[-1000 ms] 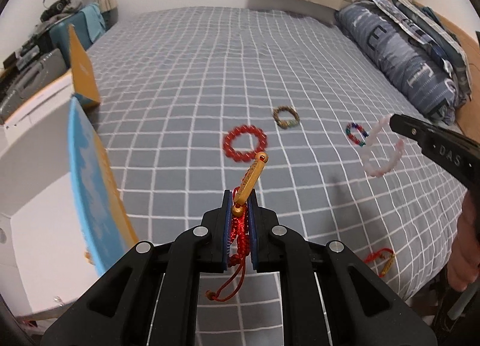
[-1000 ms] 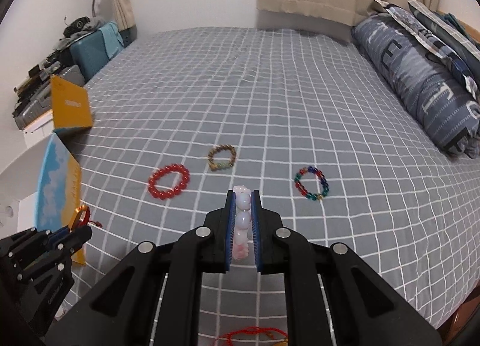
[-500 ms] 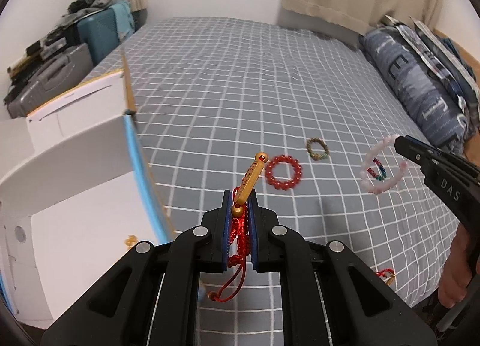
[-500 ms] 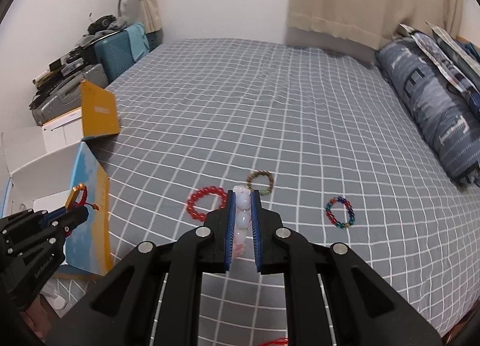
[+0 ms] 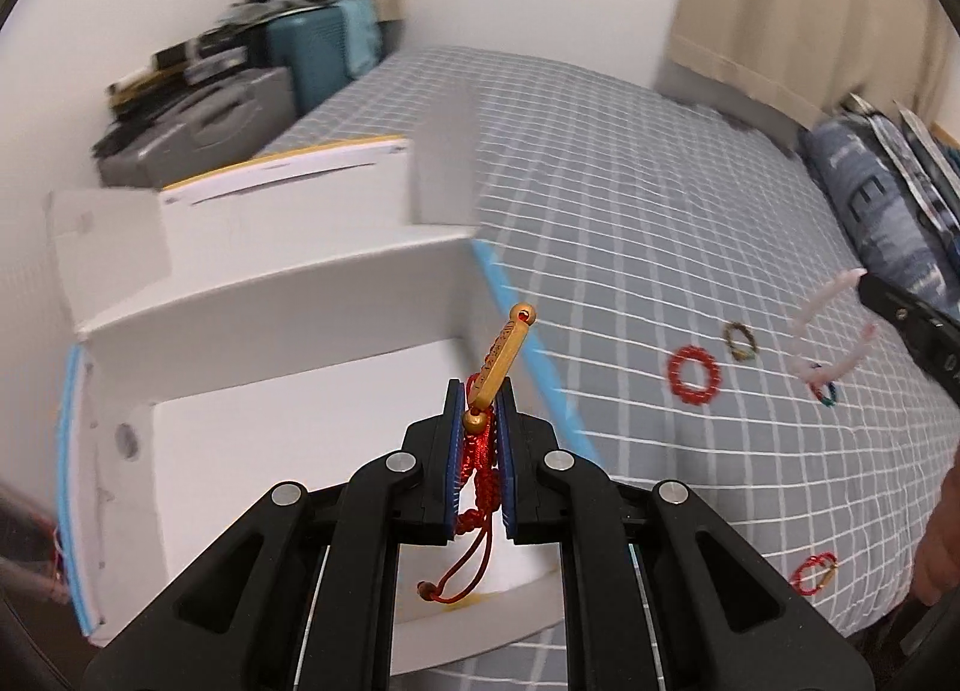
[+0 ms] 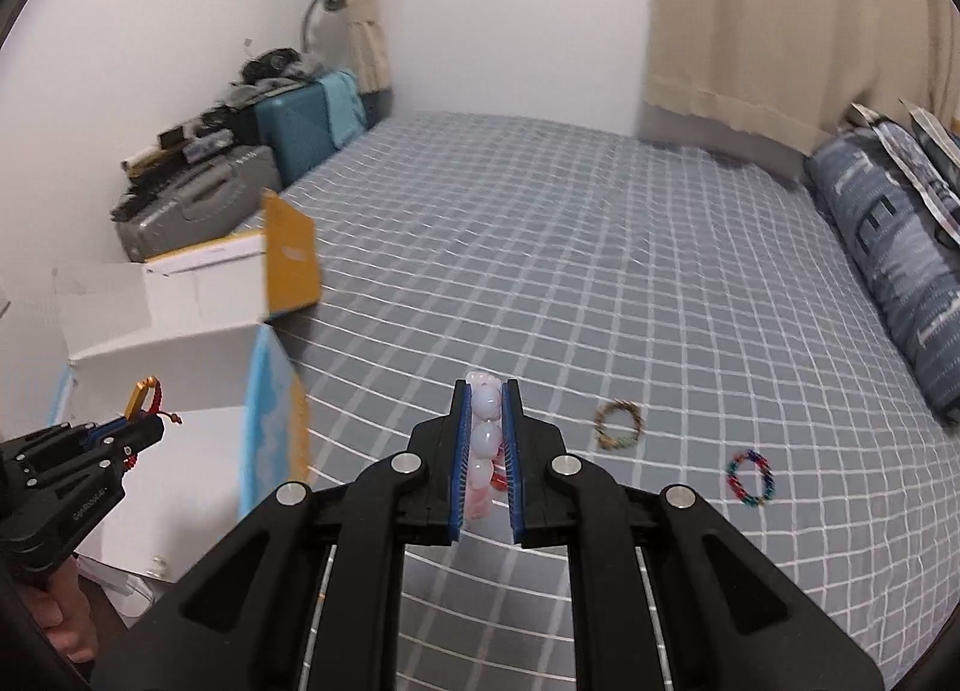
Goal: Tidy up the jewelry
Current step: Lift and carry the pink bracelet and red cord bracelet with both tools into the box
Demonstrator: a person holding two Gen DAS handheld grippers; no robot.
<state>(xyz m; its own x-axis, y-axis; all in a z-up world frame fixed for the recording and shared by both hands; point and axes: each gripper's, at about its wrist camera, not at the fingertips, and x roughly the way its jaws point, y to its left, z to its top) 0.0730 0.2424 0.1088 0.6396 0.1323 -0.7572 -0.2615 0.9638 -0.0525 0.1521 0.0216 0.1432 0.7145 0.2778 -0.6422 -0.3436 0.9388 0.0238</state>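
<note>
My left gripper [image 5: 479, 397] is shut on a red cord bracelet with a gold bar charm [image 5: 501, 352] and holds it over the open white box [image 5: 270, 451]; it also shows in the right wrist view [image 6: 147, 421]. My right gripper [image 6: 485, 397] is shut on a pale pink bead bracelet [image 6: 485, 433], seen hanging in the left wrist view [image 5: 831, 331] above the bed. A red bead bracelet [image 5: 693, 375], a brown one [image 5: 739, 337] [image 6: 618, 424] and a multicoloured one [image 6: 749, 478] lie on the grey checked bedspread.
Another red cord bracelet [image 5: 813, 571] lies near the bed's front edge. The box [image 6: 180, 331] has raised flaps, one orange [image 6: 288, 259]. Suitcases [image 6: 198, 199] stand by the left wall. Blue pillows [image 6: 888, 247] lie at the right.
Both grippers have moved left towards the box. The left one, with the red cord bracelet, went from above the bedspread to above the box. Both grips unchanged.
</note>
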